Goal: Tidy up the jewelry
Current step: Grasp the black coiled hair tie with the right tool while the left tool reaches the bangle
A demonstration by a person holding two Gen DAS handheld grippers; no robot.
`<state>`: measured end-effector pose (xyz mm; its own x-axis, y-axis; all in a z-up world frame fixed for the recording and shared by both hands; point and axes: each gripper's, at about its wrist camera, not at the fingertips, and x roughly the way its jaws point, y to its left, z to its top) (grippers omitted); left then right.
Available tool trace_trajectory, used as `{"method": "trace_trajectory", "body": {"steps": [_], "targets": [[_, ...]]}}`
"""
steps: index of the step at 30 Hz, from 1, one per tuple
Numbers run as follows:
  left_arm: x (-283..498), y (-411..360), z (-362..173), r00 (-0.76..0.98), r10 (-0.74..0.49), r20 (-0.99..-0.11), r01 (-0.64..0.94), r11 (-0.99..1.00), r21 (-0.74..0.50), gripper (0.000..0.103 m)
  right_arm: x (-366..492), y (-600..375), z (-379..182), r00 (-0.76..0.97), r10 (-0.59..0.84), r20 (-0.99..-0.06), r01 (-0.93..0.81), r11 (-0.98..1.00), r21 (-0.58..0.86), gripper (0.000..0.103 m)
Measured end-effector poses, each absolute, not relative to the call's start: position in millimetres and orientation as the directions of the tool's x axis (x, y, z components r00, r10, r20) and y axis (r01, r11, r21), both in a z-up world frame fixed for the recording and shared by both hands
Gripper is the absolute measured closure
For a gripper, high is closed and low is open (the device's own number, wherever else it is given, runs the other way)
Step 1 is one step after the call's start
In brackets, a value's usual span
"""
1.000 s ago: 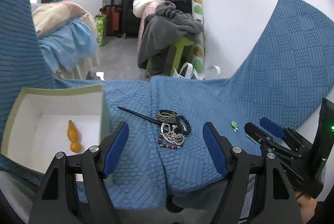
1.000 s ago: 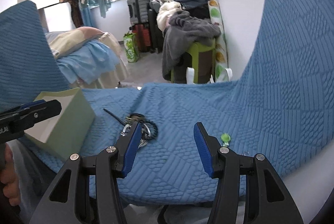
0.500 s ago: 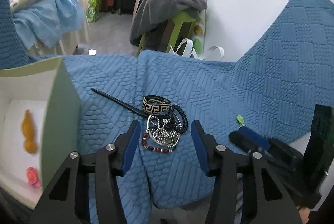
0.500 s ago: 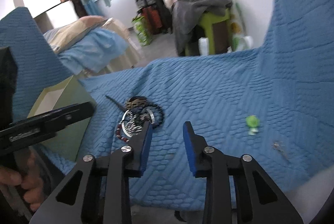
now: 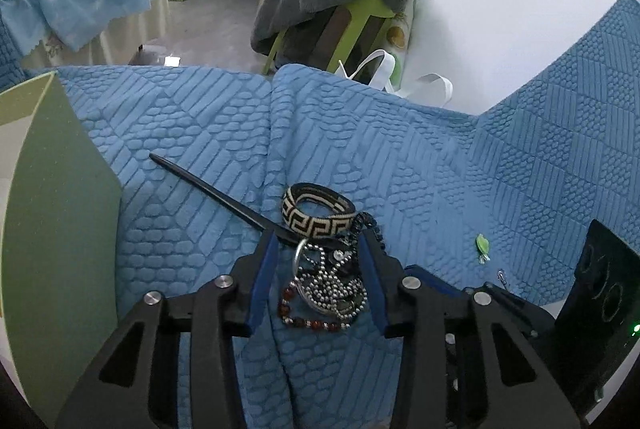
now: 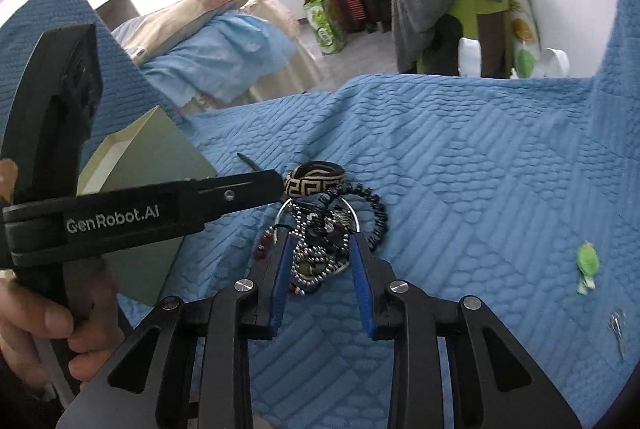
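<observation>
A jewelry pile lies on the blue quilted cover (image 5: 400, 157): a silver bead chain (image 5: 328, 283), a red bead bracelet (image 5: 310, 323), a black-and-cream patterned bangle (image 5: 318, 215), a dark bead bracelet (image 5: 374, 225) and a black hair stick (image 5: 208, 185). My left gripper (image 5: 319, 241) straddles the chain, jaws closing, pads not pressing on it. My right gripper (image 6: 320, 241) comes from the other side, its jaws closing around the same silver chain (image 6: 316, 257), still slightly apart from it. The left gripper's tip (image 6: 276, 185) sits by the bangle (image 6: 314, 181).
A pale green box (image 5: 60, 229) stands at the left, close to the pile. A small green earring (image 6: 587, 259) and a tiny metal piece (image 6: 618, 325) lie to the right. A person's hand (image 6: 40, 317) holds the left tool. Beyond the cover's edge are a stool, clothes and suitcases.
Both grippers have sunk toward the jewelry pile and narrowed their jaws around it. The green box has slid to the left edge of the left wrist view, hiding its inside.
</observation>
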<state>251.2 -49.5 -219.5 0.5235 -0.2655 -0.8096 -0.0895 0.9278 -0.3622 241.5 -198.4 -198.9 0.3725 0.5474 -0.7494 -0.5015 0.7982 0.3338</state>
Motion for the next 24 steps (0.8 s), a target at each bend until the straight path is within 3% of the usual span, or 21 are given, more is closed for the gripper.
{"method": "trace_trajectory", "body": {"steps": [7, 10, 15, 22, 24], "targets": [[263.4, -55.7, -230.9, 0.464, -0.276, -0.842, -0.049, 0.941, -0.335, 0.061, 251.3, -186.0, -213.9, 0.354, 0.526, -0.773, -0.523, 0.797, 0.303, 0.083], [265.2, -60.7, -233.4, 0.456, -0.258, -0.852, -0.031, 0.952, -0.305, 0.061, 252.8, -179.6, -224.1, 0.333, 0.489, -0.806, -0.529, 0.805, 0.269, 0.091], [267.7, -68.4, -228.9, 0.466, -0.225, -0.856, 0.016, 0.969, -0.246, 0.06, 260.0, -196.6, -223.4, 0.33, 0.515, -0.791, -0.459, 0.82, 0.342, 0.095], [273.1, -73.7, -230.9, 0.465, -0.167, -0.869, 0.044, 0.985, -0.165, 0.045, 262.2, -214.5, -217.0, 0.369, 0.519, -0.771, -0.4, 0.837, 0.372, 0.095], [273.0, -73.8, -230.8, 0.475, -0.172, -0.863, 0.057, 0.985, -0.165, 0.045, 263.5, -216.4, -216.0, 0.376, 0.515, -0.77, -0.391, 0.842, 0.372, 0.095]]}}
